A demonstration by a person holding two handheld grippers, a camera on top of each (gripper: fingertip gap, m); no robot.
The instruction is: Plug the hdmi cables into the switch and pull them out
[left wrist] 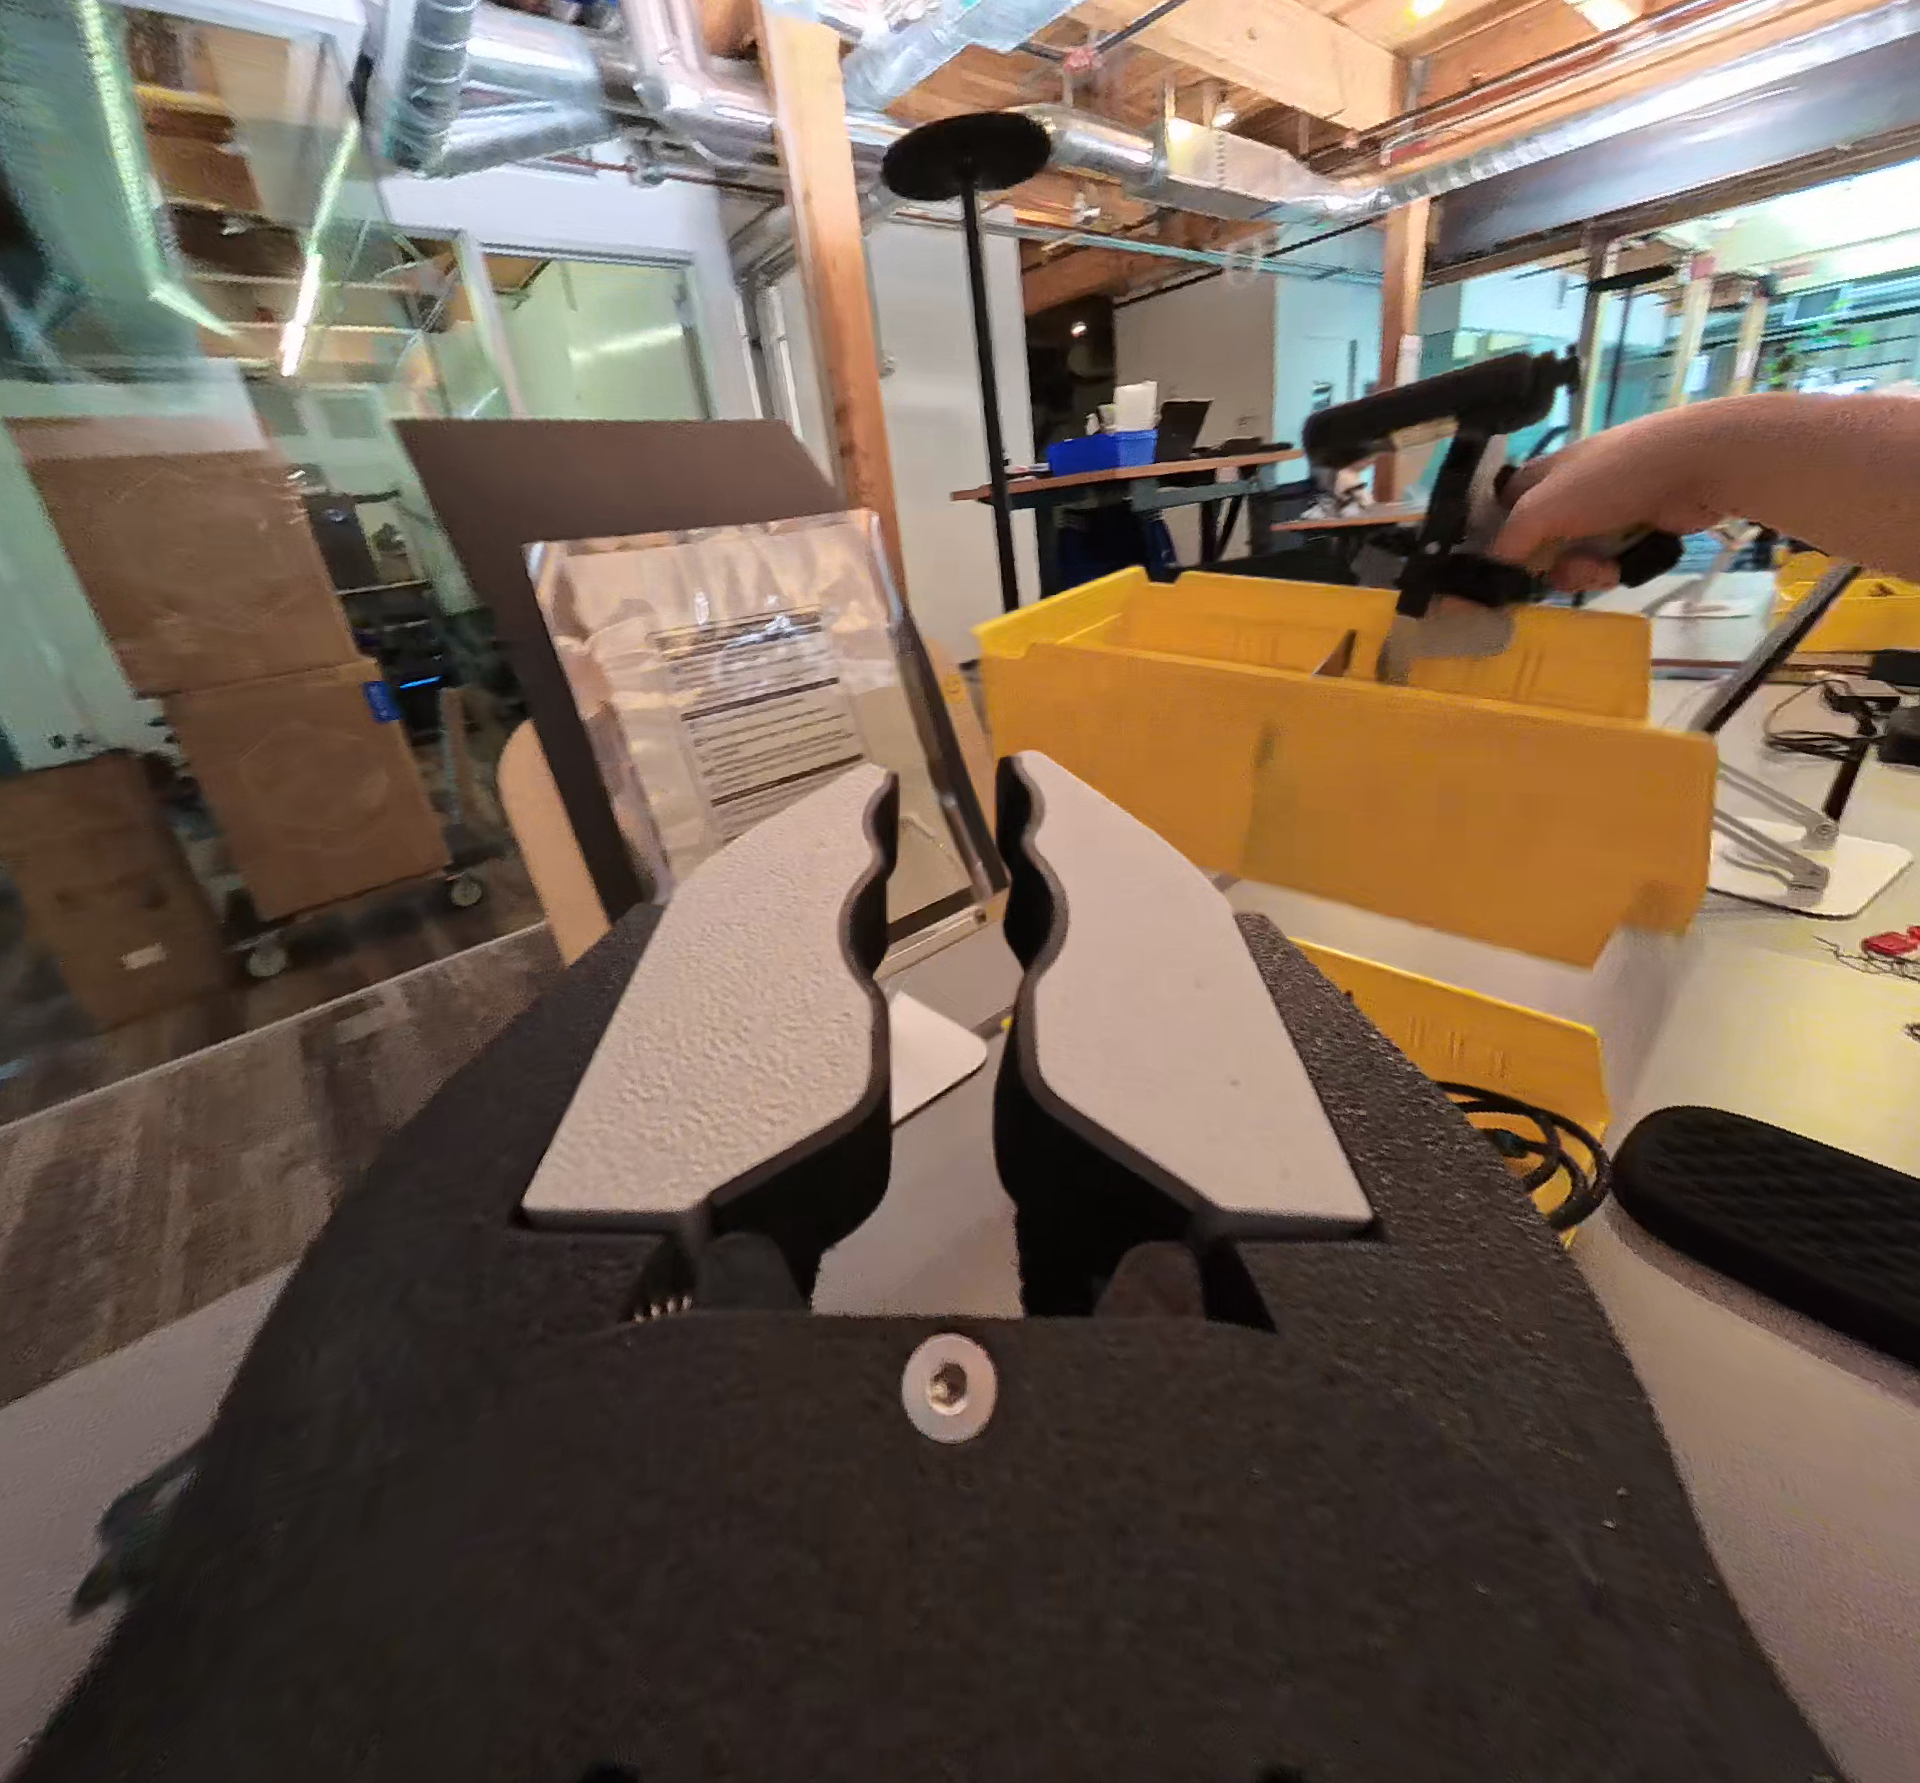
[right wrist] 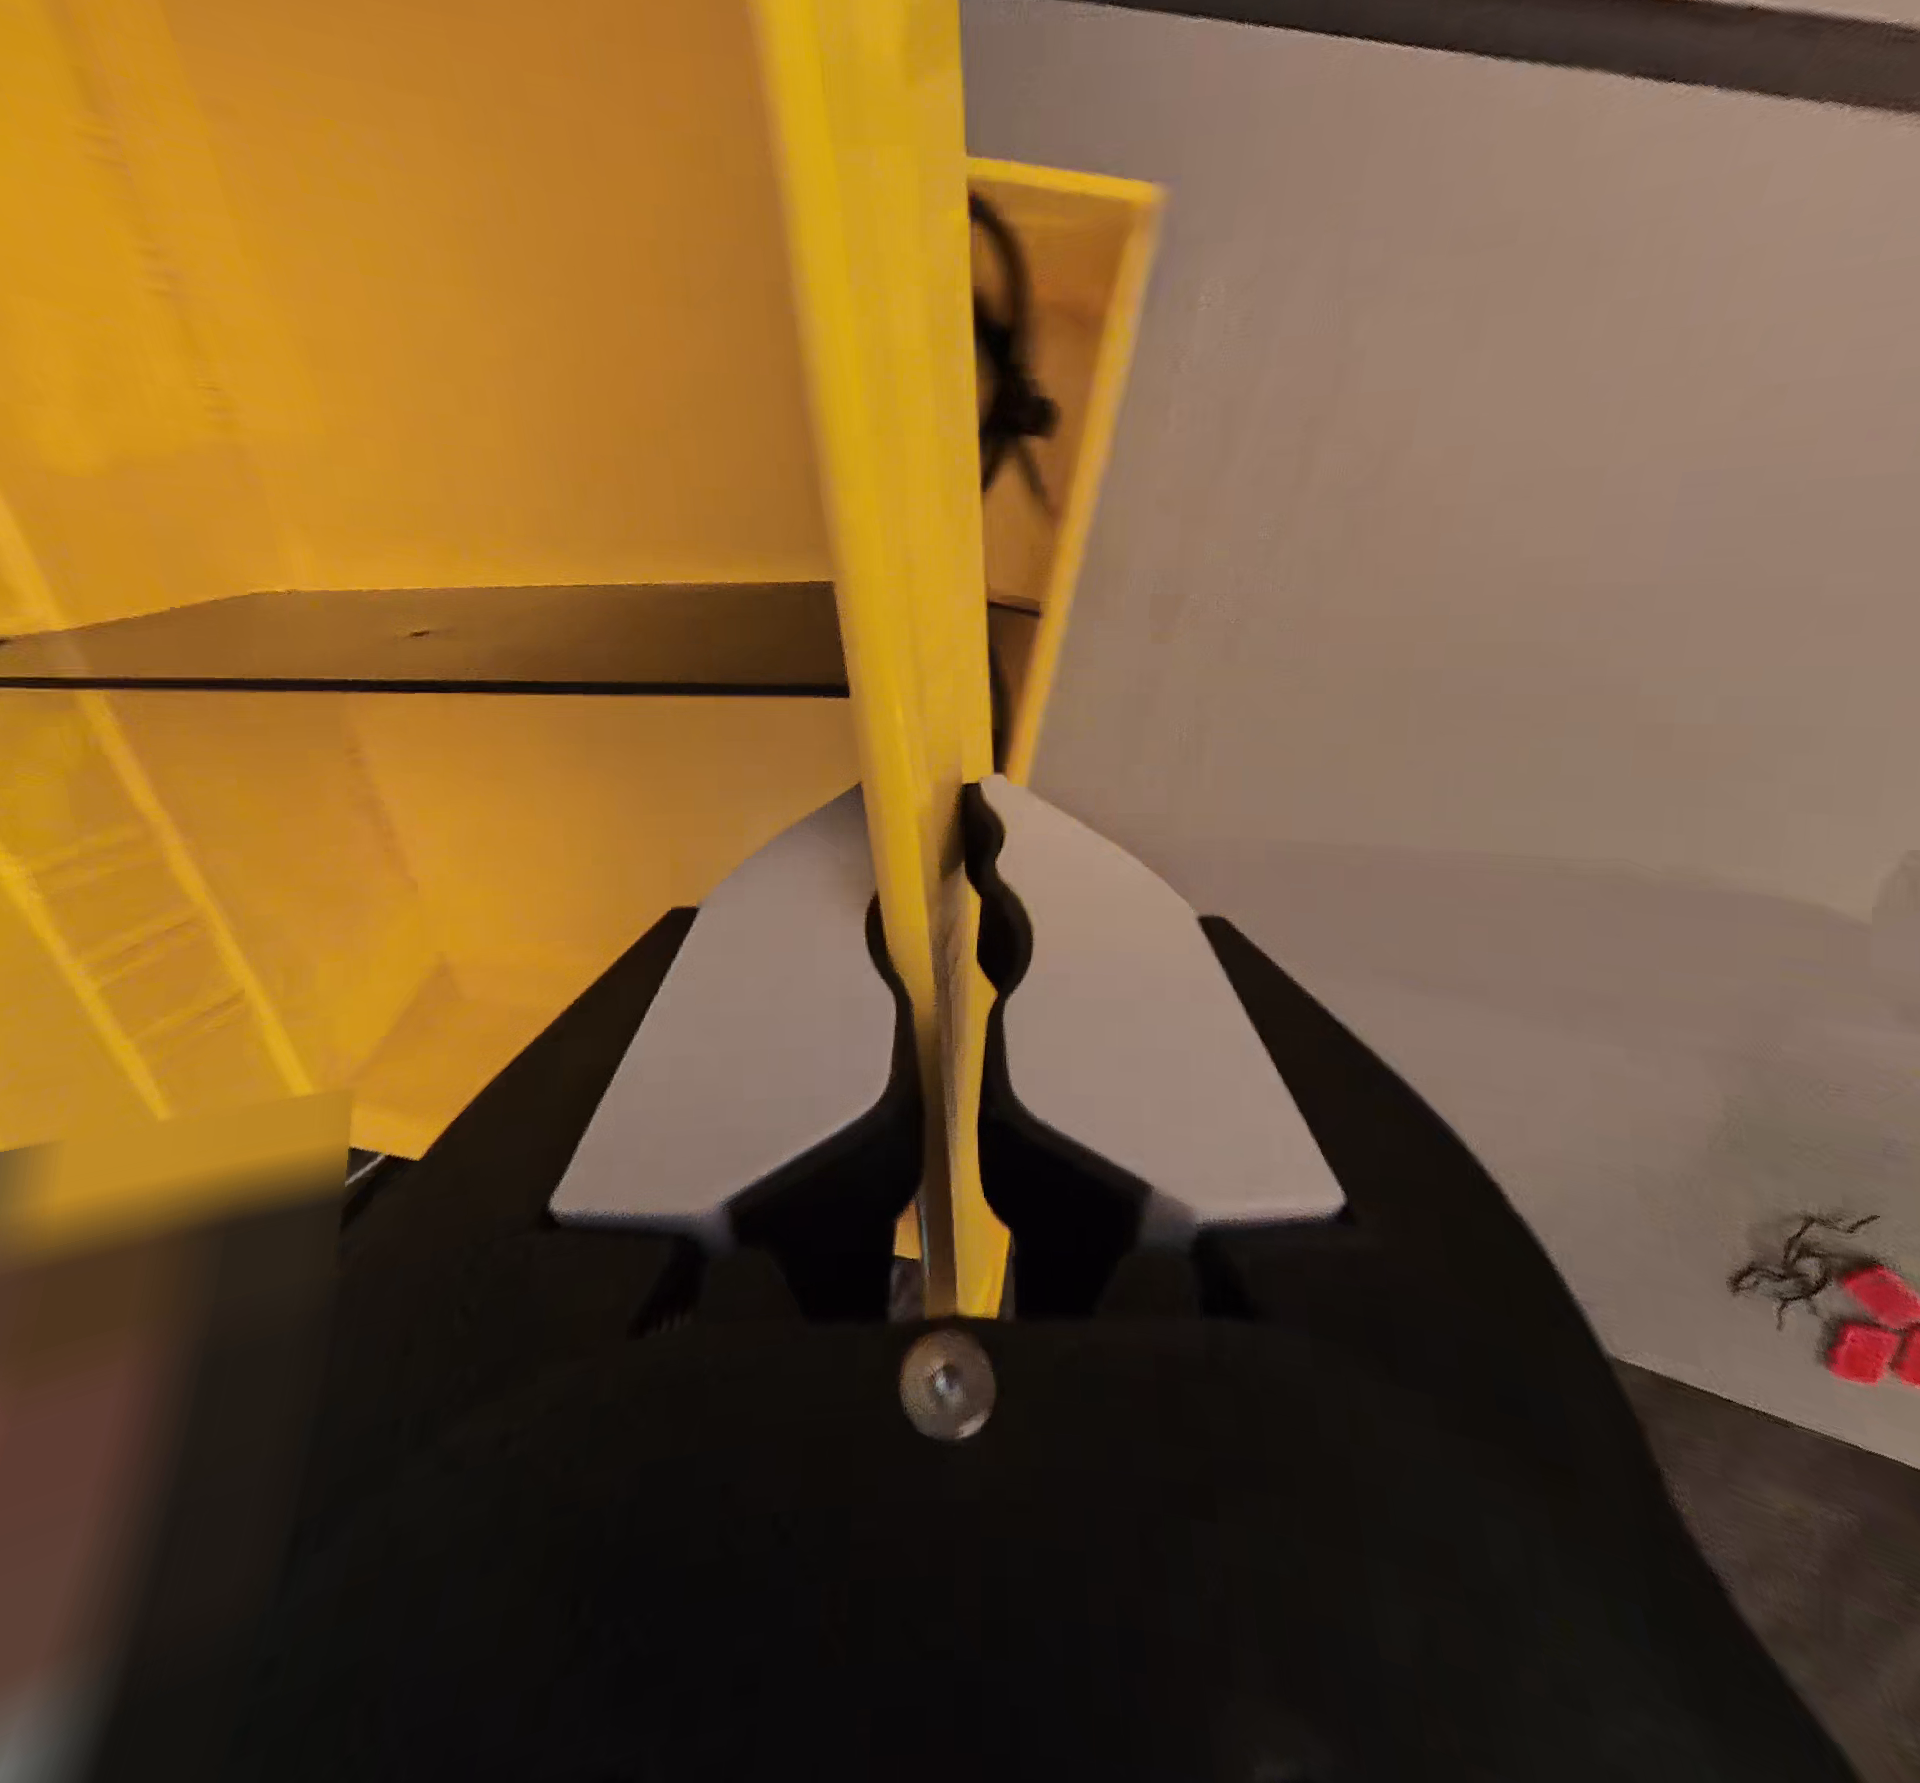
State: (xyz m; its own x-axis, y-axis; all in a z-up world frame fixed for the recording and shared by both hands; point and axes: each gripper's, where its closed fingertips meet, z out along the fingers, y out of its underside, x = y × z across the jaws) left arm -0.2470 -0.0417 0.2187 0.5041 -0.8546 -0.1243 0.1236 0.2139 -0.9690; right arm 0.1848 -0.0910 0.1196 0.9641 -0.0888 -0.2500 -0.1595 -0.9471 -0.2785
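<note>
In the left wrist view my left gripper (left wrist: 948, 788) is open and empty, held above the table's near left edge and pointing at a clear plastic sign stand (left wrist: 748, 673). My right gripper (right wrist: 925, 798) is shut on the side wall of a large yellow bin (right wrist: 894, 383), with the wall running between its fingers. It also shows in the left wrist view (left wrist: 1444, 632), held by a hand at the bin's rim (left wrist: 1351, 694). Black cables (right wrist: 1008, 383) lie coiled in a smaller yellow bin (right wrist: 1101, 445) beside it, and they also show in the left wrist view (left wrist: 1538, 1151). No switch is in view.
A black divider (right wrist: 416, 637) crosses the large bin's inside. A black oval pad (left wrist: 1766, 1224) lies on the white table (left wrist: 1766, 1525) at the right. Small red pieces and dark wire bits (right wrist: 1870, 1318) lie on the table. Cardboard boxes (left wrist: 260, 673) stand beyond the table at the left. The gap from one gripper's tips to the other's is roughly 45 cm.
</note>
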